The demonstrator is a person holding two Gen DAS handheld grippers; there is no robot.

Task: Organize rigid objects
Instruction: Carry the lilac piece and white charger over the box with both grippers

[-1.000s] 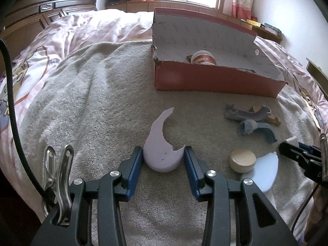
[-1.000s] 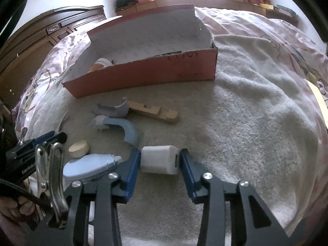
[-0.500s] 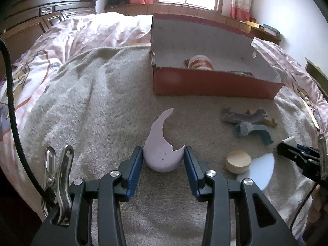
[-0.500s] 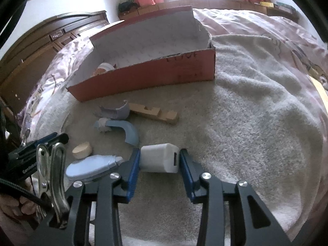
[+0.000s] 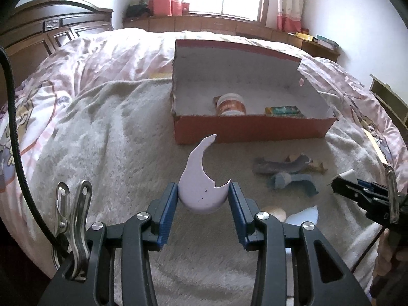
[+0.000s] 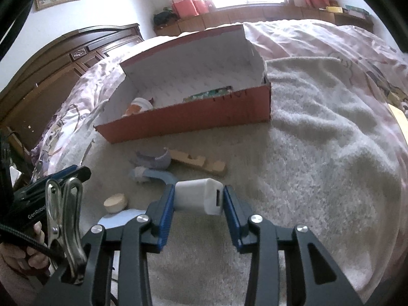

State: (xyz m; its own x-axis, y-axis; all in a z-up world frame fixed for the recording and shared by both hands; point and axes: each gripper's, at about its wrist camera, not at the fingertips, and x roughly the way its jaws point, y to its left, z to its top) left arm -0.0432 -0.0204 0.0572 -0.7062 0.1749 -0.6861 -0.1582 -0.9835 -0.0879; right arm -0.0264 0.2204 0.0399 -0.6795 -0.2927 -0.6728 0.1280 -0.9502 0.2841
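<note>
Left wrist view: the left tool pinches a lilac broken shell piece by its rounded base, held above the beige blanket in front of the red box, which holds a jar.

Right wrist view: the right tool pinches a white charger block above the blanket, near a wooden disc and a wooden block.

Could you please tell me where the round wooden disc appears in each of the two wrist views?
Left wrist: the wooden disc is lower right, partly hidden behind the left hand-held gripper.
Right wrist: it lies lower left, fully visible.
Shared landmark: the red box beyond it.
</note>
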